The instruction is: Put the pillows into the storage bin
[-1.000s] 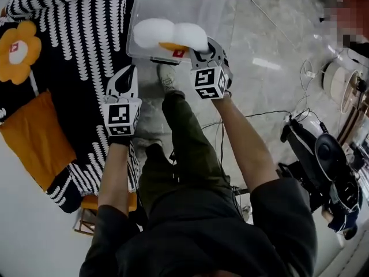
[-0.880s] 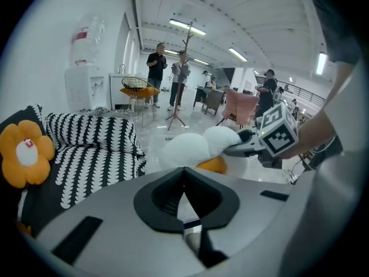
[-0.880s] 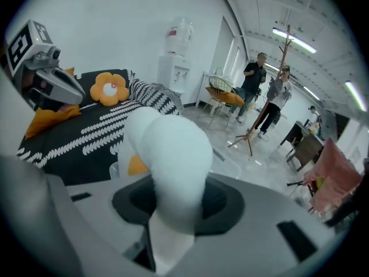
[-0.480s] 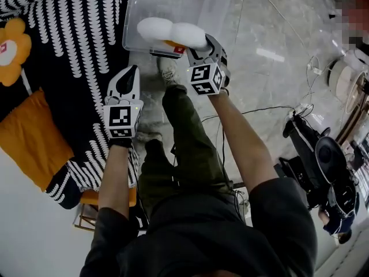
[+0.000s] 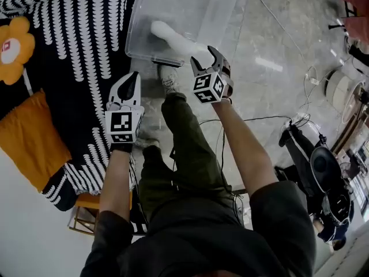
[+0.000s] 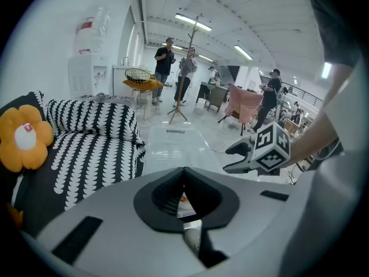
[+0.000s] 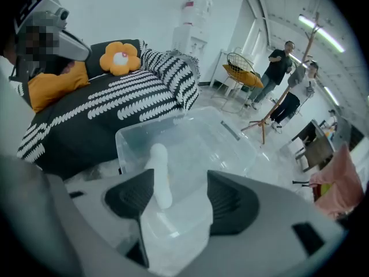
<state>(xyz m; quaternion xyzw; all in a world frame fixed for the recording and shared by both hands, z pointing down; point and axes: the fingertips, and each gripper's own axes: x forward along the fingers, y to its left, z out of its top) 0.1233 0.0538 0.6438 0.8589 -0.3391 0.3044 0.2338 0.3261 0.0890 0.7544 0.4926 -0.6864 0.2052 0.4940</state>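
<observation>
The clear bin sits on the floor, next to the black and white cover. One white pillow is in the bin. It lies slanting, with its near end by the bin's front wall. Nothing else can be seen in the bin. You can see the floor right through the bin.

Two more pillows are on the cover and not in the bin. One is a flower pillow. The other is an orange pillow.

The top of the head view cuts off the far end of the bin. The white pillow shows only as a thin strip, so its whole shape is hard to make out. In the left gripper view, a small red and white bit shows past the left tool's tips. I cannot tell what it is.

The right tool is over the front edge of the bin and points down. Its jaws have just been opening and are now spread. In the right gripper view the white pillow shows in the gap, close to one pad. The pads do not squeeze it.

The left tool is over the floor beside the cover. Its jaws are pressed together and hold nothing.
</observation>
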